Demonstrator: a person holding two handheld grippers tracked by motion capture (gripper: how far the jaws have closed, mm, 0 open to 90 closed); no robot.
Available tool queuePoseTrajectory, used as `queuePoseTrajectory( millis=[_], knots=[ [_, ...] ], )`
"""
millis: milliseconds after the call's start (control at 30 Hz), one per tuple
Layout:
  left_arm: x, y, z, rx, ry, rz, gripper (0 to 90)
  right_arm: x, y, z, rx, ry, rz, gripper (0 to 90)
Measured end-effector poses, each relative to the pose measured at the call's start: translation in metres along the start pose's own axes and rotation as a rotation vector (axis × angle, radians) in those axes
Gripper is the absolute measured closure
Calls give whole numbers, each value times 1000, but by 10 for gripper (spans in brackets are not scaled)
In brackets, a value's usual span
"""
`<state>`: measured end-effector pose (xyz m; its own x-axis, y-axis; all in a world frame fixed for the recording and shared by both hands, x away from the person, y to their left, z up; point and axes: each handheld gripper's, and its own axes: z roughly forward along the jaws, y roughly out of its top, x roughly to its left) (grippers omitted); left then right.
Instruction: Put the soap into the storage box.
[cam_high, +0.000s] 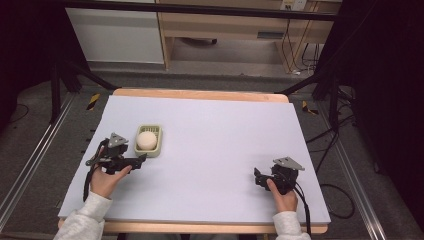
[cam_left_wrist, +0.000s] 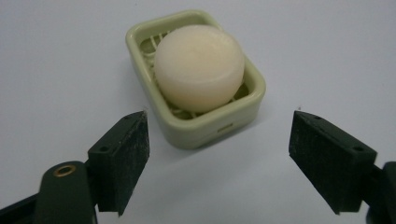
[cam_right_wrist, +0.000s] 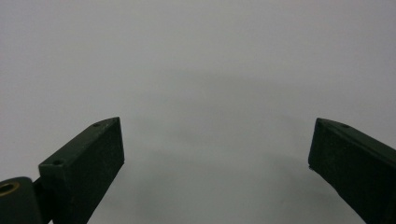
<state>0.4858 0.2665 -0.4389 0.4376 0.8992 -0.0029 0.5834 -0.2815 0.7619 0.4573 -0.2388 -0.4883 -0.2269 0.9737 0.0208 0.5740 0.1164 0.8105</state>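
Round cream-white soap bar (cam_left_wrist: 199, 67) sat in a pale green plastic soap dish (cam_left_wrist: 212, 122) on the white table (cam_high: 220, 145), left of centre. Left gripper (cam_left_wrist: 218, 156) spread wide and empty, just short of the dish. Right gripper (cam_right_wrist: 215, 158) equally wide, empty, well apart over bare table. Judged barely begun: nothing gripped yet, grasping and moving all left.

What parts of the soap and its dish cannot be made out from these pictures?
- Underside of the soap: hidden by its own body, left gripper view.
- Grid floor of the soap dish: mostly covered by the soap, left gripper view.
- Small mark on the dish's near wall: too small and blurred to read.
- Dish and soap in the high view: too small for detail.
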Motion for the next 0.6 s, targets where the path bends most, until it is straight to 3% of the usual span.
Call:
queuePoseTrajectory(
  millis=[233,367,600],
  knots=[
    [11,-25,-6,-16,24,-44,257,-1,0,0,-4,10,1,39],
    [24,-39,-16,-37,51,-92,272,0,0,-1,-10,7,-4,39],
    [28,-53,-23,-33,70,-110,271,0,0,-1,-12,5,-9,39]
  ],
)
